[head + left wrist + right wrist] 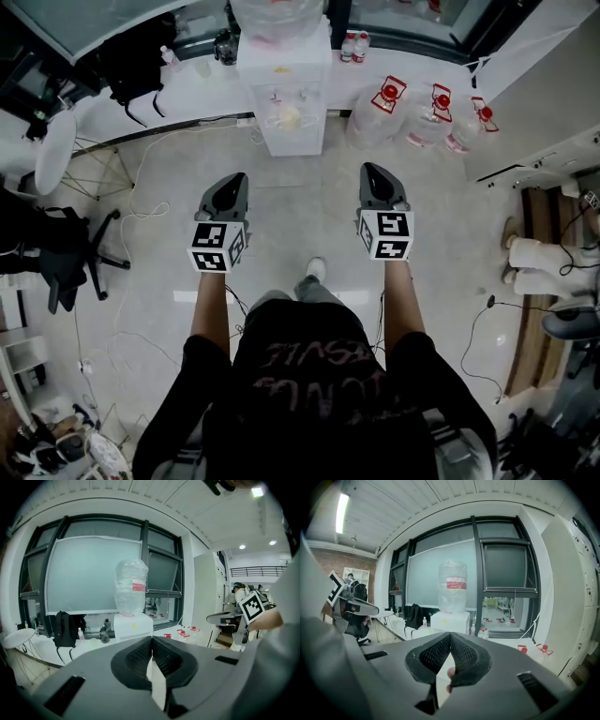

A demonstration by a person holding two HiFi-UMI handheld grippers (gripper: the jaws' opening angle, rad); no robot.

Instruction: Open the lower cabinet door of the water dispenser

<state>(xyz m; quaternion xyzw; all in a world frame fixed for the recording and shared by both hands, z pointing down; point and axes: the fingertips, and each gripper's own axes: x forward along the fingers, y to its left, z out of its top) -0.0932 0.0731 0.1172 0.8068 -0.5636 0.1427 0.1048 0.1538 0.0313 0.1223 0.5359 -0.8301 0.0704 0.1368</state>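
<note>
The dispenser point(286, 89) stands ahead of both hand-held grippers, well apart from them, with bare floor point(305, 220) between. In the head view it lies on the midline between the two, so the left hand-held gripper point(235, 178) has it ahead and to its right, and the right hand-held gripper point(372, 170) has it ahead and to its left. Both point toward it, roughly parallel.

The left gripper view shows the left hand-held gripper's jaws closed tip to tip with nothing between them, and the dispenser point(133, 626) just above the tips. The right gripper view shows the same: jaws closed and empty, with the dispenser point(450, 620) straight over them.

There is one dispenser, carrying one large bottle point(453, 585) wrapped in clear plastic. Two hand-held grippers are in view. Three red-capped jugs point(428, 117) sit on the floor to the dispenser's right, and two small bottles point(354, 45) stand behind it. A single black backpack point(141, 66) rests to its left.

The dispenser stands upright, its long axis vertical, its front facing the person. The door point(291, 141) is on the lower front and looks closed in the head view. Both gripper views hide it behind the gripper bodies.
</note>
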